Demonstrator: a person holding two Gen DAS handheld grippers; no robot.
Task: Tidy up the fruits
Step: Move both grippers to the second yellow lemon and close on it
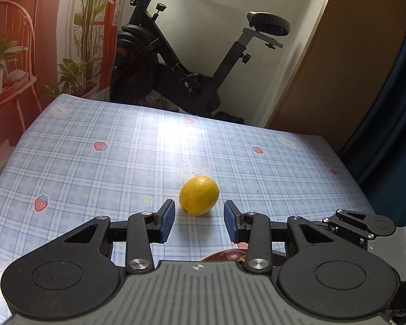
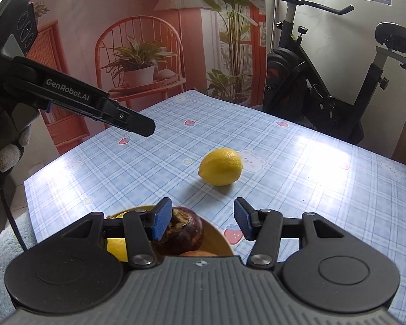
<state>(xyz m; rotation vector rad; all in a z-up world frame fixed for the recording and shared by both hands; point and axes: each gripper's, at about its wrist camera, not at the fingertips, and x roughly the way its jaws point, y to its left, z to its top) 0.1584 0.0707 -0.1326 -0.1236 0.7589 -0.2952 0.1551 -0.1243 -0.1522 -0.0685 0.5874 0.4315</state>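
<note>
A yellow lemon [image 1: 199,195] lies alone on the blue checked tablecloth [image 1: 94,168], just beyond the tips of my left gripper [image 1: 199,219], which is open with nothing between its blue pads. In the right wrist view the same lemon [image 2: 220,166] sits farther out, ahead of my right gripper [image 2: 203,220], also open and holding nothing. Under that gripper stands a yellow bowl [image 2: 219,237] holding a dark purple mangosteen [image 2: 186,234], a yellow fruit [image 2: 117,246] and a sliver of orange fruit [image 2: 197,253]. The left gripper [image 2: 146,128] reaches in from the upper left, held by a gloved hand [image 2: 6,154].
An exercise bike [image 2: 324,86] stands past the table's far edge. A printed backdrop with a chair and plants [image 2: 138,62] hangs behind the table's left side. A wooden door [image 1: 338,67] is at the right. Bare tablecloth surrounds the lemon on all sides.
</note>
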